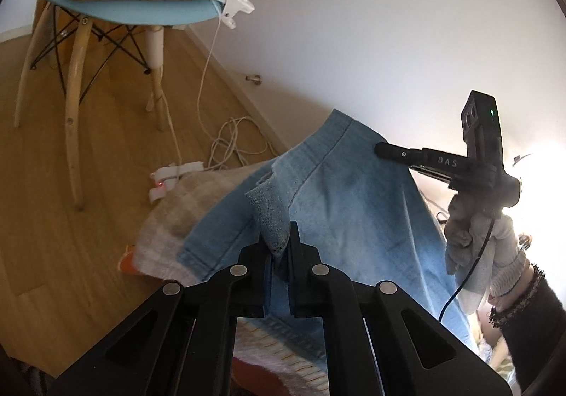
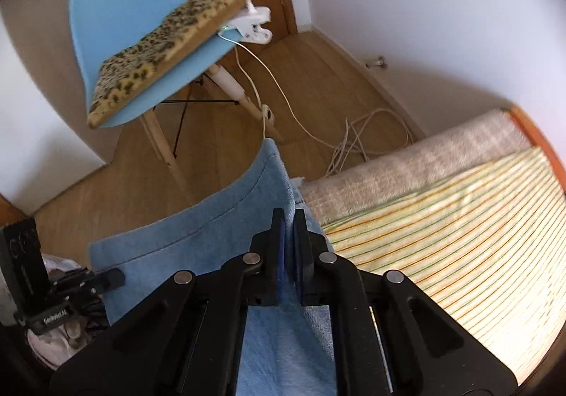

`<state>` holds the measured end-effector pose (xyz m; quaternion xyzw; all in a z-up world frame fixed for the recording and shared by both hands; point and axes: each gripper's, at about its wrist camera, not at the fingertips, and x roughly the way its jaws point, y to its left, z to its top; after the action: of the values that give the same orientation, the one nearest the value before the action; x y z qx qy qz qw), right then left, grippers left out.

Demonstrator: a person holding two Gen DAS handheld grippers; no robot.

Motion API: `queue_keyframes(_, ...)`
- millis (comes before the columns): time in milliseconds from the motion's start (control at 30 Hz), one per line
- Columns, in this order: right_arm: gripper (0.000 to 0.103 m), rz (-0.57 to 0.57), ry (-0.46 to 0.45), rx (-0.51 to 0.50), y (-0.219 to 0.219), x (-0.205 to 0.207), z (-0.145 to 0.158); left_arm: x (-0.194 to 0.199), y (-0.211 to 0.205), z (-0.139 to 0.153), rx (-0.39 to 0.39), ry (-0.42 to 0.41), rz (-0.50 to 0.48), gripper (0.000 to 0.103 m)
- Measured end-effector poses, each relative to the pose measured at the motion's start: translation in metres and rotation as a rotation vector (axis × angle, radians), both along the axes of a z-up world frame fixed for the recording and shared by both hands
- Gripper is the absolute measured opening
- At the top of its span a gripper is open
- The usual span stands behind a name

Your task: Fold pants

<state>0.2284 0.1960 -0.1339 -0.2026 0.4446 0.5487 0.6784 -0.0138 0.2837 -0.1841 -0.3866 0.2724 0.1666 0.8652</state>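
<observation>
We hold the blue pants (image 1: 339,205) up over the striped bed (image 2: 477,229). Our left tongs (image 1: 281,247) pinch one edge, our right tongs (image 2: 289,236) pinch another. A blue chair (image 2: 116,31) stands at ten o'clock on the wood floor (image 1: 70,219).

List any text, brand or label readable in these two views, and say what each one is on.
"DAS": pale letters on the finger of the right gripper, seen from the left wrist view.
A small white label on the body of the left gripper, right wrist view: too small and blurred to read.
The pants show no readable text.
</observation>
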Motion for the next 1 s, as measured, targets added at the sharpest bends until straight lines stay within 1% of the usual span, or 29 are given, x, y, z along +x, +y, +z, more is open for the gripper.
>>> queue_keyframes(167,0.005,-0.013,0.003,-0.029,0.004,0.003,-0.019,0.003,0.002,-0.012,-0.017,0.030,-0.001,0.005)
queue_keyframes(367,0.005,-0.019,0.021,-0.057,0.009,0.003,-0.038,0.005,0.003,-0.018,-0.013,0.075,0.001,0.006)
queue_keyframes(433,0.005,-0.018,0.009,-0.063,0.009,0.002,-0.041,0.006,0.001,-0.017,0.015,0.109,0.012,0.011)
queue_keyframes(467,0.006,-0.021,0.008,-0.064,0.008,0.003,-0.042,0.006,0.000,-0.014,0.035,0.131,0.030,0.012)
queue_keyframes(533,0.010,-0.052,0.010,-0.059,0.005,0.006,-0.039,0.003,0.002,-0.007,0.053,0.143,0.065,0.015)
queue_keyframes(567,0.015,-0.061,0.012,-0.052,0.002,0.006,-0.037,0.001,0.003,-0.003,0.064,0.143,0.080,0.015)
queue_keyframes(600,0.026,-0.071,0.005,-0.039,-0.002,0.005,-0.032,0.000,0.003,0.003,0.082,0.142,0.088,0.015)
queue_keyframes(633,0.033,-0.081,-0.008,-0.027,-0.006,0.004,-0.027,0.000,0.003,0.007,0.099,0.142,0.089,0.015)
queue_keyframes(667,0.046,-0.092,-0.017,-0.014,-0.010,0.004,-0.022,0.000,0.003,0.013,0.116,0.137,0.086,0.015)
queue_keyframes(700,0.050,-0.107,-0.023,0.004,-0.017,0.003,-0.016,0.001,0.001,0.021,0.137,0.129,0.077,0.015)
queue_keyframes(767,0.050,-0.134,-0.016,0.040,-0.034,0.003,-0.003,0.003,-0.001,0.032,0.149,0.108,0.054,0.018)
queue_keyframes(800,0.050,-0.154,-0.019,0.048,-0.043,0.003,0.002,0.005,-0.002,0.038,0.149,0.096,0.038,0.025)
queue_keyframes(900,0.052,-0.208,-0.025,0.077,-0.076,0.001,0.020,0.014,-0.011,0.051,0.164,0.075,-0.006,0.026)
queue_keyframes(1000,0.054,-0.274,-0.045,0.099,-0.116,0.002,0.039,0.025,-0.028,0.064,0.179,0.045,-0.075,0.026)
